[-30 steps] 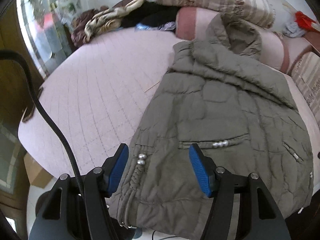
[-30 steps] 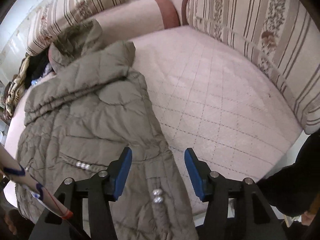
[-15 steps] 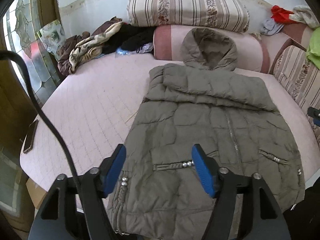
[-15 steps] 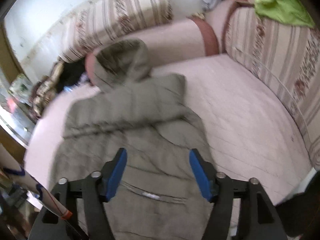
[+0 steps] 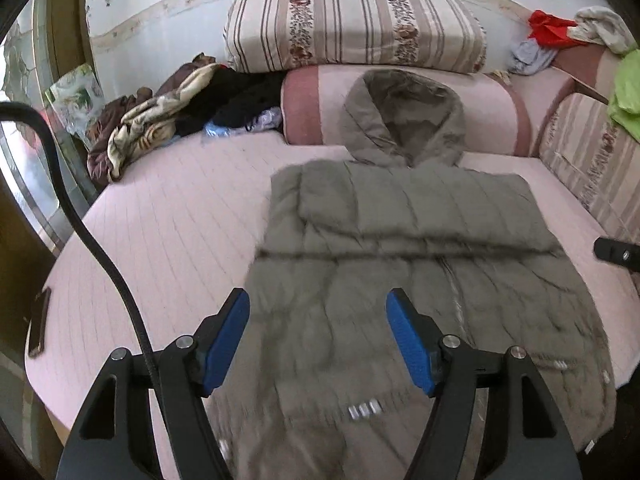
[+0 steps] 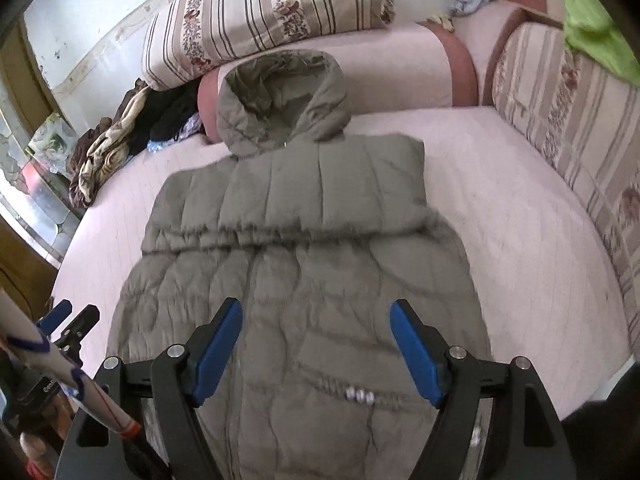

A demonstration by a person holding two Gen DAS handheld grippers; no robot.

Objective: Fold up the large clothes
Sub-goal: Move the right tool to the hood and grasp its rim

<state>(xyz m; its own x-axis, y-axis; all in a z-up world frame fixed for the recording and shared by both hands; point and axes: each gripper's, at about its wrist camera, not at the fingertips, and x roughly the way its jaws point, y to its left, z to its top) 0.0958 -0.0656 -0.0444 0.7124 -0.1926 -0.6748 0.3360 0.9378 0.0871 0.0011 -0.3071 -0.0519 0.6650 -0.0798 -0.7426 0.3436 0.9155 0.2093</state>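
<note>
An olive-grey hooded puffer jacket (image 5: 404, 248) lies front up on the pink quilted bed (image 5: 168, 216), sleeves folded across the chest, hood (image 5: 404, 120) against a pink bolster. It also shows in the right wrist view (image 6: 304, 248). My left gripper (image 5: 318, 340) is open and empty, held above the jacket's lower left part. My right gripper (image 6: 316, 344) is open and empty above the jacket's lower middle, near the pocket snaps (image 6: 360, 394). The left gripper's tips (image 6: 64, 320) show at the right wrist view's left edge.
A striped pillow (image 5: 352, 24) and pink bolster (image 5: 496, 116) line the back. A heap of clothes (image 5: 160, 116) lies at the back left. Striped cushions (image 6: 568, 128) run along the right side. A black cable (image 5: 96, 248) hangs at the left. A dark phone (image 5: 38, 328) lies at the bed's left edge.
Both grippers have pulled back and risen from the jacket's hem, so the whole jacket and the hood now show. Both stay open and empty.
</note>
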